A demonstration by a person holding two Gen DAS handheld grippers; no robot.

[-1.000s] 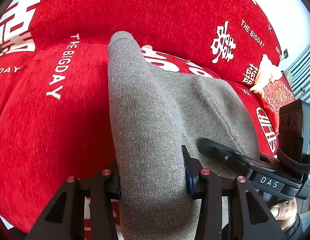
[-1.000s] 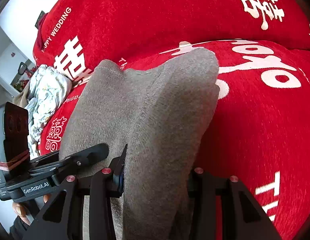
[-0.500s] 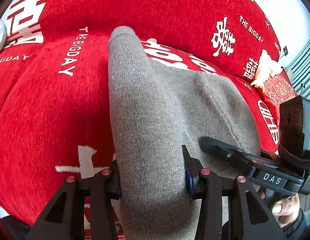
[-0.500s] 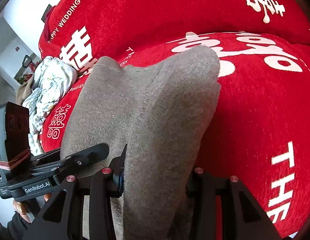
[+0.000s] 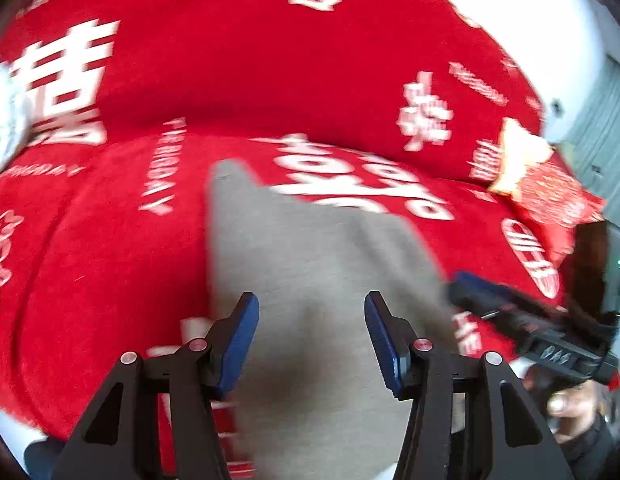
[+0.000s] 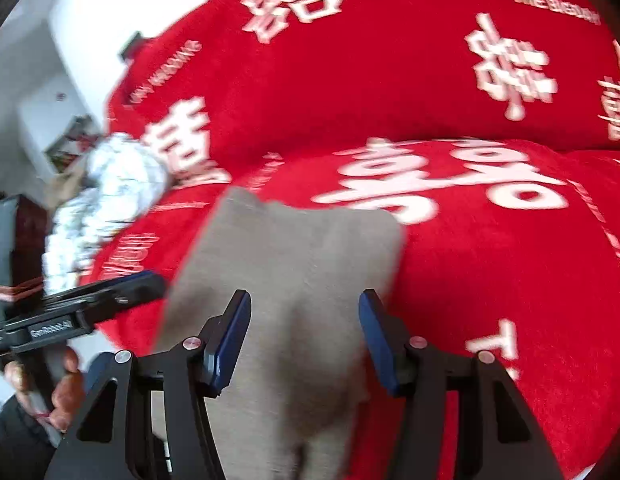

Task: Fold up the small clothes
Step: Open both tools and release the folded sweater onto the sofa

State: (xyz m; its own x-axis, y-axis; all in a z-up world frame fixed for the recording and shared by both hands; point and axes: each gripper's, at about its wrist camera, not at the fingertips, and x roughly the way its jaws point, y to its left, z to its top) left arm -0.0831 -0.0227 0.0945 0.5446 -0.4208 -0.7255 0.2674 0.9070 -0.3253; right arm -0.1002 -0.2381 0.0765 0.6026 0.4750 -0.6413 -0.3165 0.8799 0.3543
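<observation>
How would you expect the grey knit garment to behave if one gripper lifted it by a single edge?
The grey knit garment would probably go floppy and drape, since it follows the soft red cover. Its fuzzy knit likely grips rather than slips. It looks light.

White lettering reading "THE BIGDAY", blurred, runs across the red cover (image 5: 110, 264), beside large white double-happiness characters. In the right wrist view, a "GenRobot.AI" label sits on the left gripper (image 6: 158, 285). Other print is too blurred to read.
</observation>
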